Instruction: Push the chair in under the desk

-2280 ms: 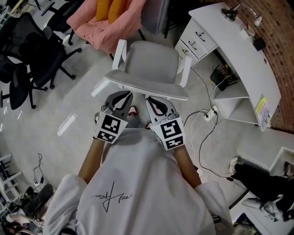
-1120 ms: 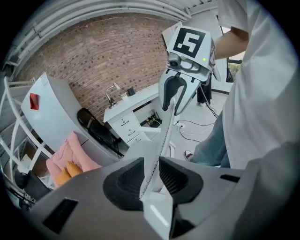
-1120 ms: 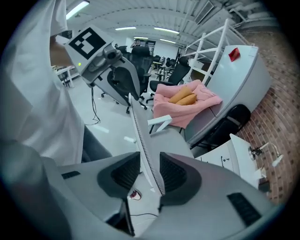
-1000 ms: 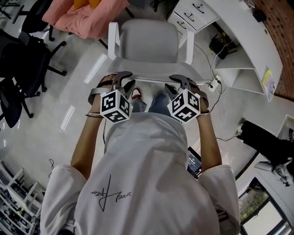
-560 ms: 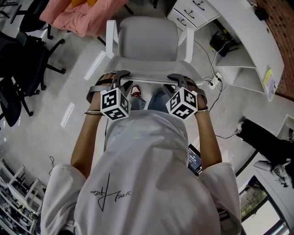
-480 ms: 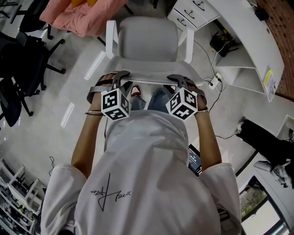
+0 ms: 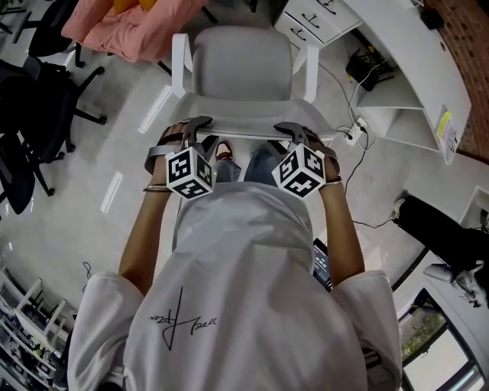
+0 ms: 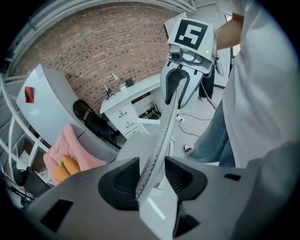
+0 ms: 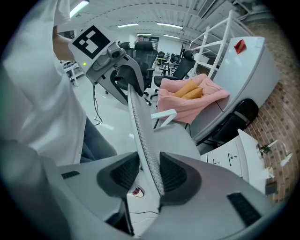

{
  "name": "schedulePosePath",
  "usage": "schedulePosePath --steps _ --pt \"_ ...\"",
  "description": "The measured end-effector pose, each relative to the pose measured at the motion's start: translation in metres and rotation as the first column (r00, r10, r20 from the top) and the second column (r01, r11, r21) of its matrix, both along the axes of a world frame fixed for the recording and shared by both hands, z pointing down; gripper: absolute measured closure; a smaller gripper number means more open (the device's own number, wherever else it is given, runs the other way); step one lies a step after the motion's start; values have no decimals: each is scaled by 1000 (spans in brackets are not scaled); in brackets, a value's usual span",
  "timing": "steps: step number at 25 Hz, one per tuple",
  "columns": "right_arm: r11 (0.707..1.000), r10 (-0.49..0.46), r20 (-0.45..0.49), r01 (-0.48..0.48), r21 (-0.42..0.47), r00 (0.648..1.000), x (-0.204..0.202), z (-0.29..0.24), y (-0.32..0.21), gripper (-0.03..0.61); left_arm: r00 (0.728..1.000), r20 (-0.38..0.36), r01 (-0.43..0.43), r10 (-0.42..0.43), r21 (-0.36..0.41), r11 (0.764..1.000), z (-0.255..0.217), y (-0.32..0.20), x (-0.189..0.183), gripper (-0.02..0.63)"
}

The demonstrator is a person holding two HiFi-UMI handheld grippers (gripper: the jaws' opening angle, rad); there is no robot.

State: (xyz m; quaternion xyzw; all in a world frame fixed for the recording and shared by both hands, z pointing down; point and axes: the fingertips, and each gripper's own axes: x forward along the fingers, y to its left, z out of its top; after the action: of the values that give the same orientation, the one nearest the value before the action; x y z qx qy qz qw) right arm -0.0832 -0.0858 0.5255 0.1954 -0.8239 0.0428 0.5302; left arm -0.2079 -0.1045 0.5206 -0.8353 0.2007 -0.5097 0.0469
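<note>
Containers:
- White drawer unit (image 7: 317, 19) under the white worktop (image 7: 397, 46): fronts shut, contents hidden.
- Open bay (image 7: 382, 114) under the same worktop: black box with cables (image 7: 362, 66) inside.
- Pink seat (image 7: 130, 30) at upper left: two orange cushions (image 9: 187, 90) on it.

Count:
- One grey chair (image 7: 243, 65) with two white armrests, on the floor beside the worktop and not under it, seat facing away from the person.
- Two black office chairs (image 7: 38, 84) at left.
- Two grippers, both at the top edge of the backrest (image 7: 244, 131).

Left gripper (image 8: 151, 174): jaws opening, backrest edge between the pads, no longer clamped.
Right gripper (image 9: 149, 173): jaws opening, same edge between the pads, gap on one side.
</note>
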Motion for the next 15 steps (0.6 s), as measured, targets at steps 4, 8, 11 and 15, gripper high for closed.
schedulePosePath --steps 4,8,11,15 --pt "1000 -1 -6 1 6 1000 -1 0 0 428 1000 3 -3 3 6 1000 1 0 -1 453" --pt "1000 -9 -17 9 -5 1000 2 1 2 430 1000 10 0 0 -2 1000 1 1 1 453" --pt "1000 -12 -21 12 -22 1000 2 0 3 430 1000 11 3 -3 5 1000 0 2 2 453" --pt "1000 -10 -25 9 -28 1000 2 1 6 430 1000 11 0 0 7 1000 1 4 2 451"
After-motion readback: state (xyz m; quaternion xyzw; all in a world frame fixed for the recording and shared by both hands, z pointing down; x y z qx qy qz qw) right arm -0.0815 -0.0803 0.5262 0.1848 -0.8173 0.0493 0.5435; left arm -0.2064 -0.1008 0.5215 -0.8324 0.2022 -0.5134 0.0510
